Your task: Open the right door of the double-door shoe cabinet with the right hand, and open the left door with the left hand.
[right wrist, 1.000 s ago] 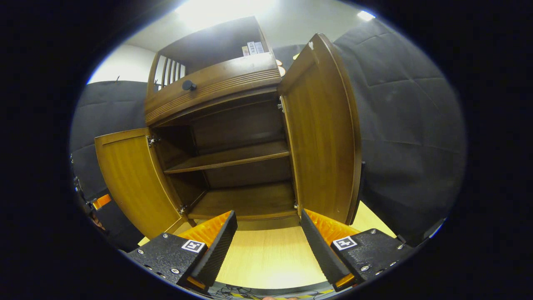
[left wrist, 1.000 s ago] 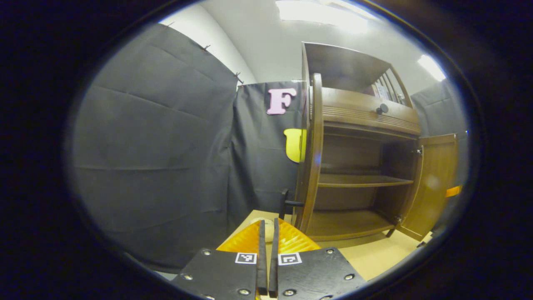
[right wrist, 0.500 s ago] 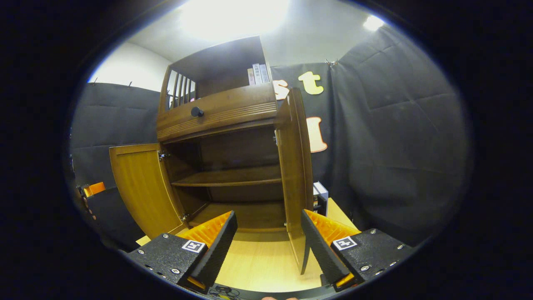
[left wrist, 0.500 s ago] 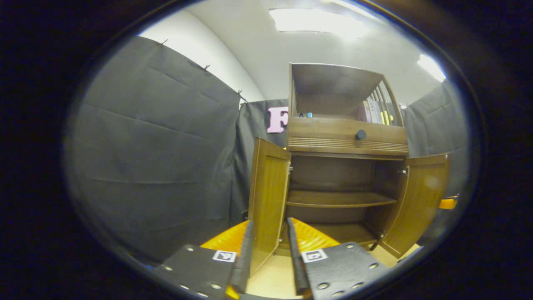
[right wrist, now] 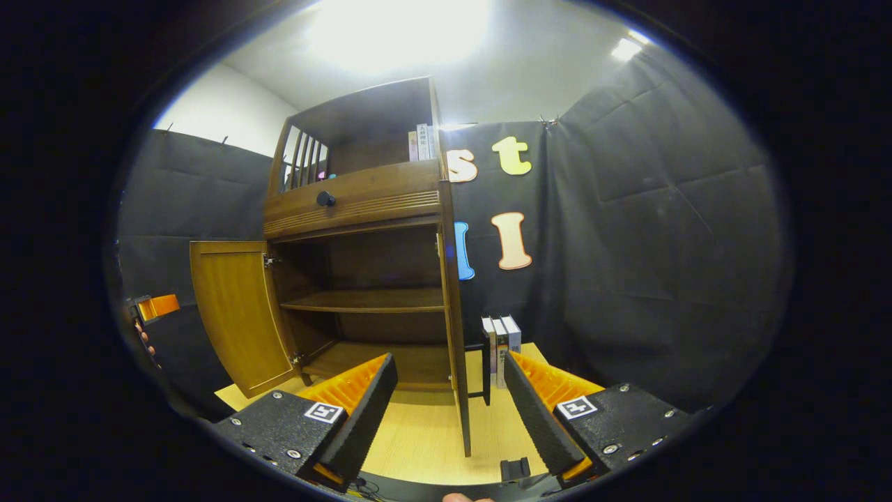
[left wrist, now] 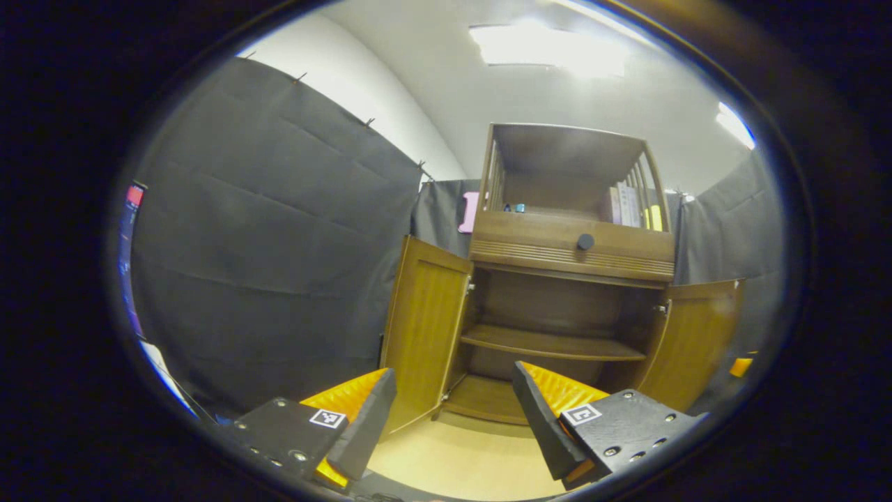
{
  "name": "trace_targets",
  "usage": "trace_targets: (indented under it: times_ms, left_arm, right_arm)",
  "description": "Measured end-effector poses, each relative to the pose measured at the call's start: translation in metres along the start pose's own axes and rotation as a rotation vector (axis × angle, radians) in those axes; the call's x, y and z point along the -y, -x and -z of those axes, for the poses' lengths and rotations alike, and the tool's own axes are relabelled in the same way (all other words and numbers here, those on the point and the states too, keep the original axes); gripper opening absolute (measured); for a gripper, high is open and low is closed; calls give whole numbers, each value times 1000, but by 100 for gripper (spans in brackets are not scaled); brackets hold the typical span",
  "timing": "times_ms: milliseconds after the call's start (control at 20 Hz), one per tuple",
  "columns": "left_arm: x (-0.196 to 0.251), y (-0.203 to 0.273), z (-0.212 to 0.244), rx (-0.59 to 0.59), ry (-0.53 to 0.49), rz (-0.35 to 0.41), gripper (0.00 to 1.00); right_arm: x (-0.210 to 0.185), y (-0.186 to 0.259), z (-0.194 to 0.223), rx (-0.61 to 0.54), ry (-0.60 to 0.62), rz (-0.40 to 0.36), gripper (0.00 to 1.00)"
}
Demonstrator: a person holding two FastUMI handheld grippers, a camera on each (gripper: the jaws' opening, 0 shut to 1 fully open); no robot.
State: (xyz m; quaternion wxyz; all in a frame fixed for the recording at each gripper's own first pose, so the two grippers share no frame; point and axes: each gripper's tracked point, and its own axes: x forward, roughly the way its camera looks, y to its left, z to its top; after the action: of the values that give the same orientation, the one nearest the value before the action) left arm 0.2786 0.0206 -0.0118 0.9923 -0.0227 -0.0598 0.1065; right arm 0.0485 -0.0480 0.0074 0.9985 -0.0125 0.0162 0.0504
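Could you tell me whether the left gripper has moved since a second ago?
Yes. The left gripper has backed away from the brown wooden shoe cabinet, which looks smaller, and let go of its left door; its jaws now stand apart.
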Motion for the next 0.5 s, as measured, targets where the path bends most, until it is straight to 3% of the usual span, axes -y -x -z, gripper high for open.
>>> trace_targets:
  times_ms: [100, 150, 450, 500]
  left_arm:
    - [9, 5, -6, 8, -40, 17, 95]
    - [11, 7, -8, 11, -54, 15, 100]
    - [10, 19, -17, 47, -48, 42, 100]
    - [13, 20, -12, 44, -62, 47, 100]
  right_arm:
    - [-4, -1, -4, 3, -10, -30, 95]
    - [-4, -2, -7, 9, -6, -34, 91]
    - [-25, -8, 6, -3, -4, -50, 95]
    - [-27, -9, 9, 0, -2, -49, 91]
